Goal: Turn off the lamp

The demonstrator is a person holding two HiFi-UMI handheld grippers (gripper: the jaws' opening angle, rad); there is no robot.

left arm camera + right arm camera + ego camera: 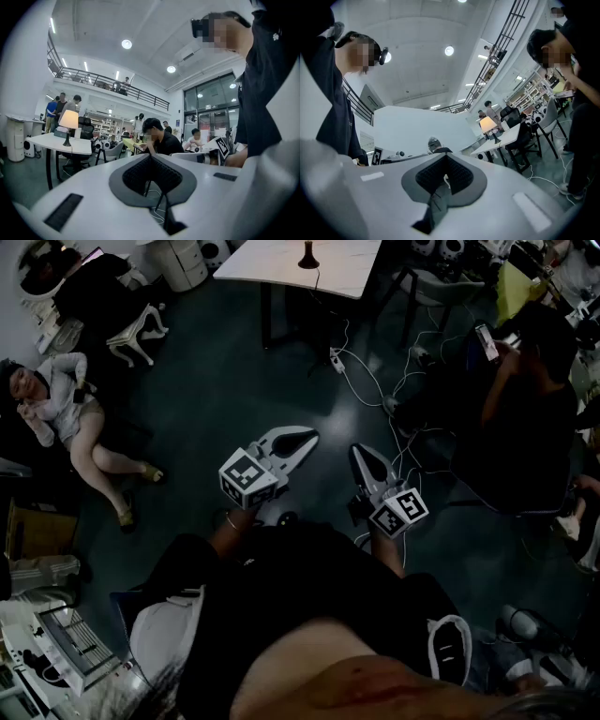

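A: Grey pads of the left gripper (150, 159) pressed together, nothing pinched. Same with the right gripper (445, 161): shut tight, empty.
B: Beyond the tips?
A: Dark floor (234, 390) ahead of both, then a white table (262, 261), well apart.
B: And the target?
A: Lamp (69, 123) on that table, far ahead. Left of the left gripper's line, right of the right one's, so roughly between where the two point. Shade glowing: not yet off.
B: Long axis?
A: Vertical. Standing upright on a dark base, shade on top.
B: Nearer hand?
A: Little in it. From the head view, left tips perhaps a shade closer. A guess only.
B: Switch?
A: Too small to tell. Likely calls for closing most of that gap forward before any reach.
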